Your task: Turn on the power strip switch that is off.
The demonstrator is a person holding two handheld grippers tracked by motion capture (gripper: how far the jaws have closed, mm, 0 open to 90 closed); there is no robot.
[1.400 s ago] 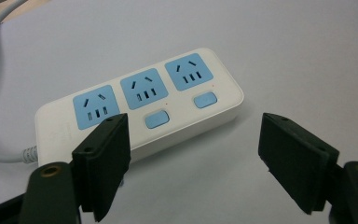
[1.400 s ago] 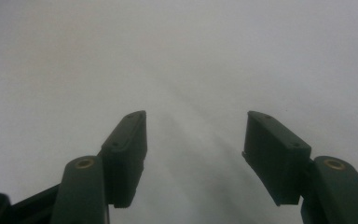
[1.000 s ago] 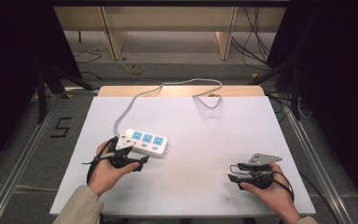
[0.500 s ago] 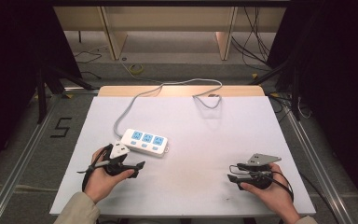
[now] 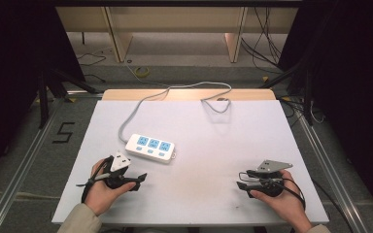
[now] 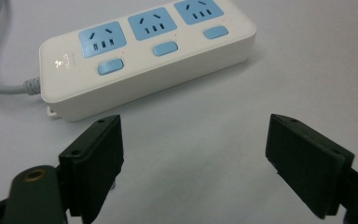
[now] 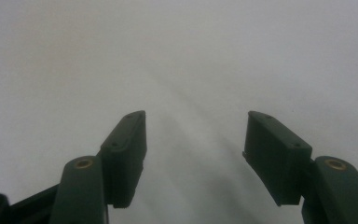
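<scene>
A white power strip (image 5: 150, 147) with three blue sockets and blue switches lies left of the middle of the white table (image 5: 233, 136). Its grey cable (image 5: 175, 90) runs to the far edge and loops back. My left gripper (image 5: 140, 179) rests on the table just in front of the strip, open and holding nothing. In the left gripper view the power strip (image 6: 144, 51) lies a short way beyond my left gripper (image 6: 193, 140), whose jaws stand wide apart. My right gripper (image 5: 243, 186) sits near the front right, and in its own view my right gripper (image 7: 193, 135) is open over bare tabletop.
A wooden strip (image 5: 189, 94) borders the table's far edge, where the cable's end (image 5: 222, 101) lies. Metal rails (image 5: 24, 160) run along the floor on both sides. A floor marking "5" (image 5: 64, 132) shows on the left.
My left gripper has drawn back a little from the power strip toward the table's front edge. The right gripper has stayed put.
</scene>
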